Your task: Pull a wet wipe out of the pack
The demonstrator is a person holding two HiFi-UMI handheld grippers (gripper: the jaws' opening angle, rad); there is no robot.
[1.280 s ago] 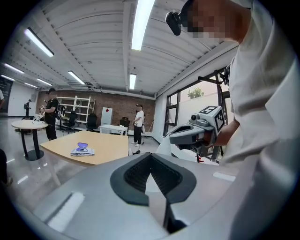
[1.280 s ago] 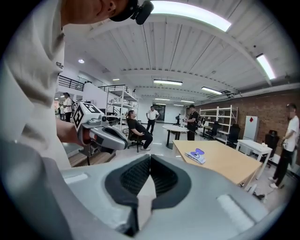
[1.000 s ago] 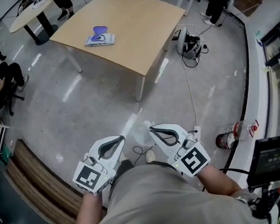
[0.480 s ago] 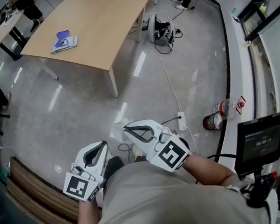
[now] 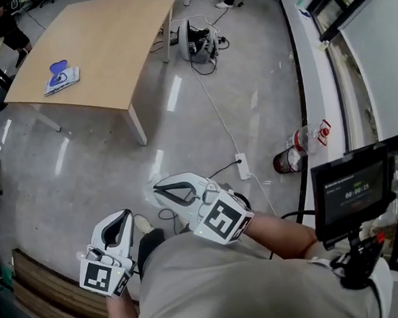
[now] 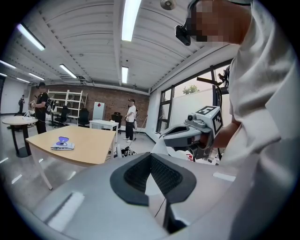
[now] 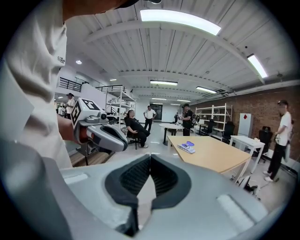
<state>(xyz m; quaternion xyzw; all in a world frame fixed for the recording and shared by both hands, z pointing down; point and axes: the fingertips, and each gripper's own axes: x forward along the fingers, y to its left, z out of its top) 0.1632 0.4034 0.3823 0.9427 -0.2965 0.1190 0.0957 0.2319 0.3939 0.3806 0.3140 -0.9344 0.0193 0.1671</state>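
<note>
The wet wipe pack (image 5: 61, 75), white and blue with a raised purple flap, lies on a light wooden table (image 5: 107, 38) at the head view's upper left, far from both grippers. It also shows as the pack (image 6: 62, 144) and the pack (image 7: 188, 147) in the two gripper views. My left gripper (image 5: 124, 215) is held close to my body over the floor, shut and holding nothing. My right gripper (image 5: 157, 187) is beside it, a little further forward, also shut on nothing. Each gripper sees the other: the right gripper (image 6: 164, 137) and the left gripper (image 7: 124, 146).
Grey polished floor lies between me and the table. A power strip (image 5: 241, 165) with cables, a red-and-white bottle (image 5: 291, 156) and a device (image 5: 197, 42) are on the floor. A monitor on a stand (image 5: 352, 191) is at right, a wooden bench (image 5: 45, 290) at lower left. People stand beyond the table.
The head view has swung right, so the table and pack now sit further up and left. Both grippers have drifted left and lower in the picture; both stay shut.
</note>
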